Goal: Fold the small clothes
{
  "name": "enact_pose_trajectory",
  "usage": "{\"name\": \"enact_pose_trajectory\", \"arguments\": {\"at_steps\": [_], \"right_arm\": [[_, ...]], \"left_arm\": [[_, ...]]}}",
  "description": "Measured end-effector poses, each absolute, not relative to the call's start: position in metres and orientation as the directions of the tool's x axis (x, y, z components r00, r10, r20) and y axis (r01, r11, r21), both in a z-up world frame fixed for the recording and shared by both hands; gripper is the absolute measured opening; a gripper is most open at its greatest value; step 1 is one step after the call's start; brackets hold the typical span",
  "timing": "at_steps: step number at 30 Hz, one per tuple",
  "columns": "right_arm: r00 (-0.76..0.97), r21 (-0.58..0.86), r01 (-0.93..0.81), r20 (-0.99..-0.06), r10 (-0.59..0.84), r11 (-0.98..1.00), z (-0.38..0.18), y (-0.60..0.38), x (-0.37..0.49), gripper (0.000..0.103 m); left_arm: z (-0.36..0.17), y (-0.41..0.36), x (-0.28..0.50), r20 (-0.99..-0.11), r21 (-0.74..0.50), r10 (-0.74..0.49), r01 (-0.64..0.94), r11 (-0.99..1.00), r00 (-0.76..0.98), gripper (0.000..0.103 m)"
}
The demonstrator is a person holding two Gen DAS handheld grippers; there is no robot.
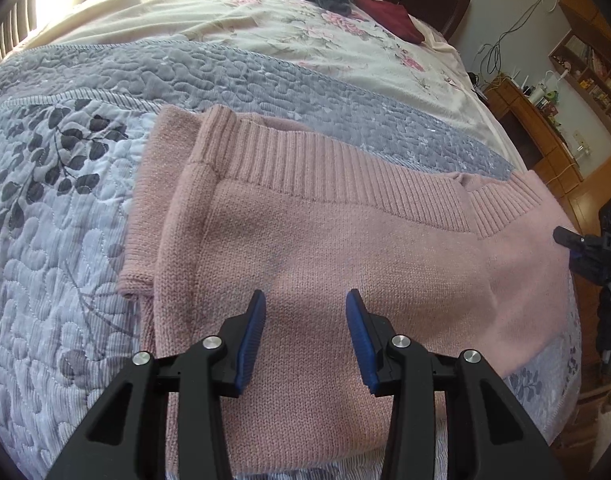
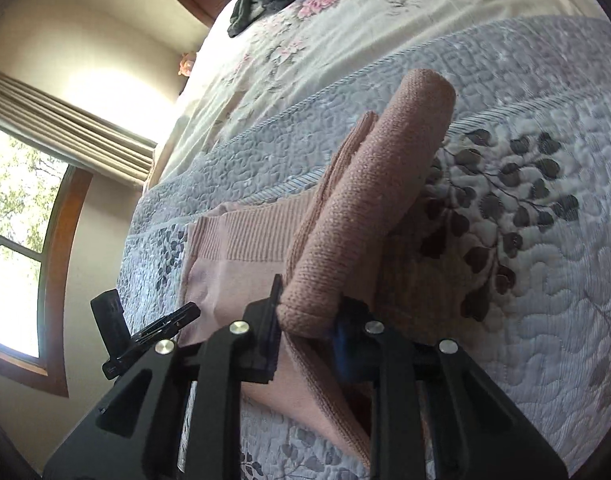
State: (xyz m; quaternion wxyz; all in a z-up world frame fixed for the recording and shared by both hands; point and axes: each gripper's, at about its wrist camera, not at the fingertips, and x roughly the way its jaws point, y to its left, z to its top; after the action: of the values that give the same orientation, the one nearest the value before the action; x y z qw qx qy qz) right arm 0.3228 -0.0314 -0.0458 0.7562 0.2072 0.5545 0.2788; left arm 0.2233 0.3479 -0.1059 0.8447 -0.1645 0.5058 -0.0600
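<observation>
Pink knitted sweater lies on the grey quilt that covers the bed, with its ribbed band on the far side. It looks partly folded, with one side already turned in over the middle.

In the left wrist view the left gripper hovers just above the near part of the sweater. Its two blue pads are wide apart and hold nothing.

In the right wrist view the right gripper has its jaws pressed together on a thick fold of the sweater. That fold is lifted up off the quilt and stands like a long roll. The rest of the sweater stays flat underneath.

The step in hand looks like bringing this lifted side over onto the body of the sweater. To do it well, the right gripper should keep a firm hold and carry the fold across low and slow, so the knit does not bunch up. The left gripper could press down on the flat part to stop it sliding. The edges should line up with the ribbed band before letting go. Knit is soft and stretchy, so a hard pull may drag the whole sweater along the quilt
</observation>
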Motion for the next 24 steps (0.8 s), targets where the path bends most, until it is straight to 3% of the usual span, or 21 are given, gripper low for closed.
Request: {"name": "enact_pose_trajectory", "arguments": {"at_steps": [6,14,19,21,24], "right_arm": [[0.144,0.552,-0.303,-0.78,0.61,0.777,-0.039,0.052,0.322,0.02],[0.061,0.457,-0.313,-0.865,0.498,0.833,-0.08,0.112,0.324,0.02],[0.025,0.508,-0.259,-0.847,0.531,0.822,-0.096,0.114,0.327,0.031],[0.006,0.558,-0.237,-0.818,0.576,0.795,-0.095,0.111,0.328,0.041],[-0.011,0.597,-0.213,-0.793,0.61,0.773,-0.09,0.105,0.329,0.042]], "left_arm": [[-0.096,0.361,0.212,-0.814,-0.37,-0.287,-0.07,0.927,0.504,0.042],[-0.087,0.374,0.207,-0.786,-0.423,-0.322,-0.081,0.902,0.527,0.042],[-0.087,0.375,0.209,-0.767,-0.479,-0.364,-0.092,0.873,0.529,0.042],[-0.086,0.373,0.211,-0.75,-0.516,-0.396,-0.093,0.852,0.529,0.042],[-0.084,0.365,0.216,-0.714,-0.583,-0.455,-0.093,0.807,0.532,0.043]]}}
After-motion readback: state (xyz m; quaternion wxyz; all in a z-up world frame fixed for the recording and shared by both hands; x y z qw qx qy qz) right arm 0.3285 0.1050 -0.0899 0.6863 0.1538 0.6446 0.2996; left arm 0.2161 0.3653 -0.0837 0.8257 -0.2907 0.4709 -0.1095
